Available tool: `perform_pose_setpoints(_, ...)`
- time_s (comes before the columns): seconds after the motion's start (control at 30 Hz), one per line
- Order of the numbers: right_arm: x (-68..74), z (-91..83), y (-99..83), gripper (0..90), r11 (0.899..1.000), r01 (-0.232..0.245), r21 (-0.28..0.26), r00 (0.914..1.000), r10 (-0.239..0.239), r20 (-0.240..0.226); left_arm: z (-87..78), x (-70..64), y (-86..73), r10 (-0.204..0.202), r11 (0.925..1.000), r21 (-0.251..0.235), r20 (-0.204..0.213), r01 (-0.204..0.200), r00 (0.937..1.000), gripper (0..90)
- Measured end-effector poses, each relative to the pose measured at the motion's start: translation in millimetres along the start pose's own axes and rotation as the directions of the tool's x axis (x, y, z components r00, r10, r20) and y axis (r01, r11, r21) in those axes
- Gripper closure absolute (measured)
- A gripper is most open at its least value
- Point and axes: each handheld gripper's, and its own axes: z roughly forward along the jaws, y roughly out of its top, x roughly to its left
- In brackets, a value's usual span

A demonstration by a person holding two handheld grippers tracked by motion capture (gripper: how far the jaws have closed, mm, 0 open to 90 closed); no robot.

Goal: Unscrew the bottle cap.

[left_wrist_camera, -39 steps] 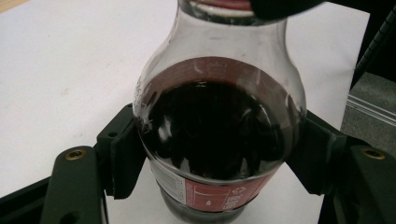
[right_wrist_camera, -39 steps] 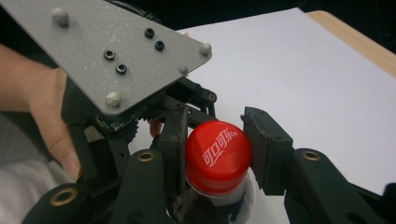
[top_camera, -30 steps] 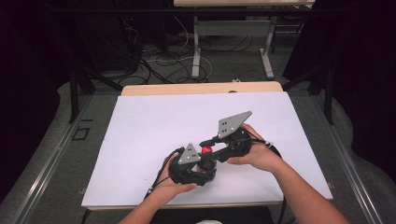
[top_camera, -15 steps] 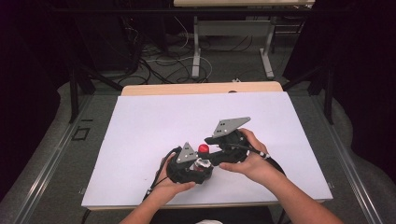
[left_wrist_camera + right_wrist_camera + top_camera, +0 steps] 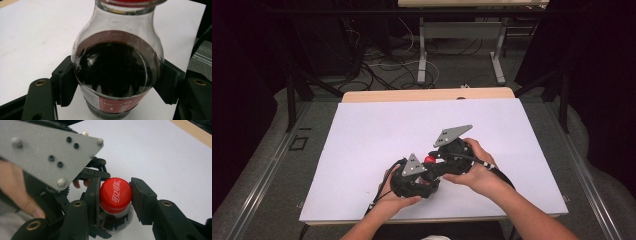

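Two grippers on one bottle, near edge of table.

Bottle (image 5: 117, 67) of dark liquid stands on the white table (image 5: 362, 145), toward the person's side, between both hands. Left gripper (image 5: 117, 82) is clamped on the bottle's belly, a pad pressed against the glass on each side. Right gripper (image 5: 115, 195) sits over the red cap (image 5: 116, 194): left jaw touching the cap, right jaw just beside it, narrow gap; whether it grips, cannot tell. In the high view the cap (image 5: 429, 159) peeks out between the two grippers.
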Motion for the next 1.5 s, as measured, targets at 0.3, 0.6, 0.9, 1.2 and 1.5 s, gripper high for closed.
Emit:
perform_pose_setpoints(0.3,-30.5,-1.3,-0.8,61.1,0.982,0.19,-0.022,0.9473,-0.189,-0.259,0.4,-3.8,-0.3,0.006,1.0,-0.006,0.031,-0.005,0.9995,30.0)
perform_pose_setpoints(0.6,-6.8,-7.4,-2.3,50.3,0.992,0.117,-0.054,0.9924,-0.119,-0.031,-1.1,-2.4,-1.1,-0.017,0.9997,-0.016,-0.002,0.017,0.9999,29.9)
perform_pose_setpoints(0.9,8.5,-4.1,-4.5,60.2,0.996,0.079,-0.047,0.9964,-0.078,0.035,-2.4,-2.2,-0.8,-0.015,0.9998,-0.01,-0.002,0.015,0.9999,29.9)
perform_pose_setpoints(1.2,-25.7,-2.7,0.6,60.6,0.945,0.316,-0.079,0.9114,-0.326,-0.251,-2.5,-3.9,-0.8,0.013,0.9999,-0.011,0.025,-0.013,0.9996,30.0)
perform_pose_setpoints(1.5,-10.6,-10.6,-1.2,45.3,0.991,0.097,-0.09,0.99,-0.106,-0.093,-5.6,-3.0,0.3,-0.015,0.9998,-0.012,-0.001,0.015,0.9999,30.0)
